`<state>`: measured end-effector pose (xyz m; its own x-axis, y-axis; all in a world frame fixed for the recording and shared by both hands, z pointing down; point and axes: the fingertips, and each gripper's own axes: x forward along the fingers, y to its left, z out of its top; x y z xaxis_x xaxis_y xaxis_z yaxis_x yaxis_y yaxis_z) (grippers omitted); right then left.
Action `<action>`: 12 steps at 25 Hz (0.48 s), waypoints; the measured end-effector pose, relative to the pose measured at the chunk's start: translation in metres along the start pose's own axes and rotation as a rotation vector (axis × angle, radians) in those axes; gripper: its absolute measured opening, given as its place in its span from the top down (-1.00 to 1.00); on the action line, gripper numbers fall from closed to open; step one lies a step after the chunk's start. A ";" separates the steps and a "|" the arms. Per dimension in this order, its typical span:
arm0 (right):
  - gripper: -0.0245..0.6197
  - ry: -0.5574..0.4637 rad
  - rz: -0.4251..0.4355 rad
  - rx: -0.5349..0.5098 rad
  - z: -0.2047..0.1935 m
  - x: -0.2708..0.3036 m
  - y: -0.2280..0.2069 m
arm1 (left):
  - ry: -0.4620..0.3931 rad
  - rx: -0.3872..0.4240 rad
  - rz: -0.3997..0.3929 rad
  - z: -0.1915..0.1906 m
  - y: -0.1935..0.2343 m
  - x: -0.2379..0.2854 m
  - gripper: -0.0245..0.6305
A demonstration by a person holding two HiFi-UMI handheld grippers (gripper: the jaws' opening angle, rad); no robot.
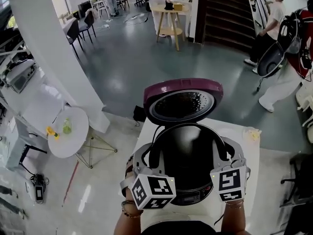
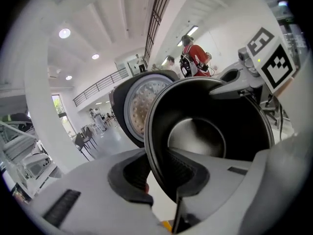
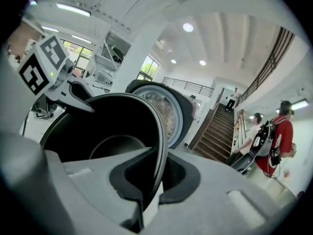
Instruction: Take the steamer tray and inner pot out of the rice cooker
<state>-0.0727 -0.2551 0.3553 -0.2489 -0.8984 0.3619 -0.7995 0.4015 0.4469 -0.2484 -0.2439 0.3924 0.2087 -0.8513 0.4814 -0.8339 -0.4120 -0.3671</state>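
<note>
Both hands are on the inner pot point(image 1: 188, 148), one per side. The left hand-held gripper point(image 1: 148, 159) is clamped on the pot's left rim. In the left gripper view the thin black rim runs between its pads, with the hand-held gripper point(image 2: 159, 176) closed onto it. The right hand-held gripper point(image 1: 229, 158) is clamped on the opposite right rim, and the right gripper view shows the same: rim pinched, jaws nearly together point(image 3: 155, 180).

The key relation is that the pot hangs between the two grips, which face each other across its mouth. Each gripper view shows the other hand-held gripper on the far rim point(image 2: 234, 77) point(image 3: 73, 93). Mouth up, roughly level, inside looks empty. There is no long axis since it is round, and neither hand is nearer.

The pot looks raised over the rice cooker body point(image 1: 191, 199), whose front panel shows just below it. Whether the base is fully clear of the well cannot be told from here.

The open lid point(image 1: 183, 89) stands upright right behind the pot, so the way back is blocked. By my read the exit is up, then sideways or toward the person. Bare desk point(image 1: 234, 129) shows to the right of the cooker.

No steamer tray is in any view, and I judge it already out. The risk is tilt if the hands rise unevenly, since the grips hold only the thin rim.
</note>
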 end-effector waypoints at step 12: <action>0.90 -0.086 -0.094 0.072 -0.021 -0.109 -0.091 | -0.215 -0.072 -0.074 0.102 -0.089 -0.061 0.82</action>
<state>0.0388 -0.1899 0.2924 -0.2141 -0.9447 0.2484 -0.8579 0.3035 0.4146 -0.1348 -0.1885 0.3142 0.3685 -0.8723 0.3213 -0.8451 -0.4584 -0.2752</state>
